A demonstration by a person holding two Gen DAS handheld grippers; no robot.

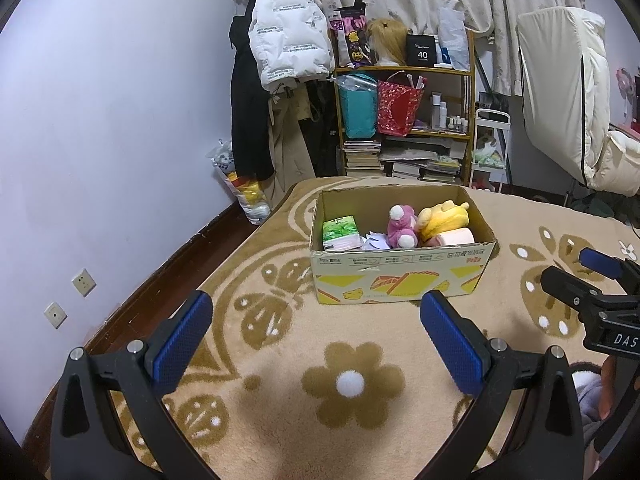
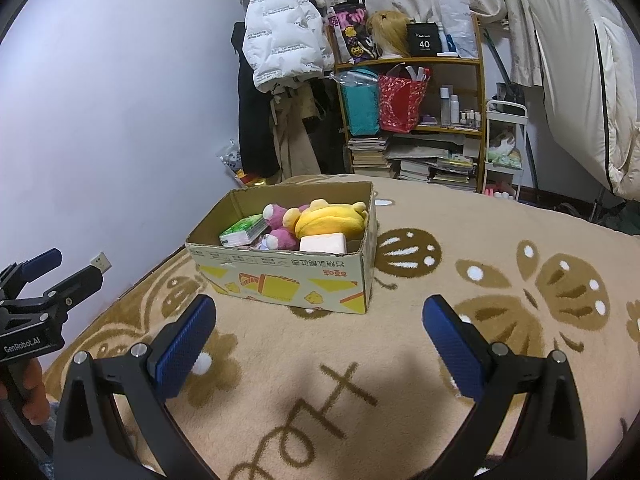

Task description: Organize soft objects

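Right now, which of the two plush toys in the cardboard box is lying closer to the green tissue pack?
The pink plush toy. It lies mid-box, beside the green tissue pack, while the yellow plush toy sits beyond it toward the box's other end, above the toilet paper roll.

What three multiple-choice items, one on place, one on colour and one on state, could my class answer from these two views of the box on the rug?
1. Where in the box does the tissue pack lie, seen from the left wrist?
A. left end
B. right end
C. outside, on the rug

2. What colour is the plush next to the pink plush?
A. blue
B. yellow
C. black

3. How do the left tool and right tool stand?
A. both shut on a plush
B. one open, one shut
C. both open and empty

Answers:
1 A: the green pack leans by the left wall of the box.
2 B: a yellow toy lies against the pink one.
3 C: in each wrist view the blue pads stand wide apart with only rug between them.
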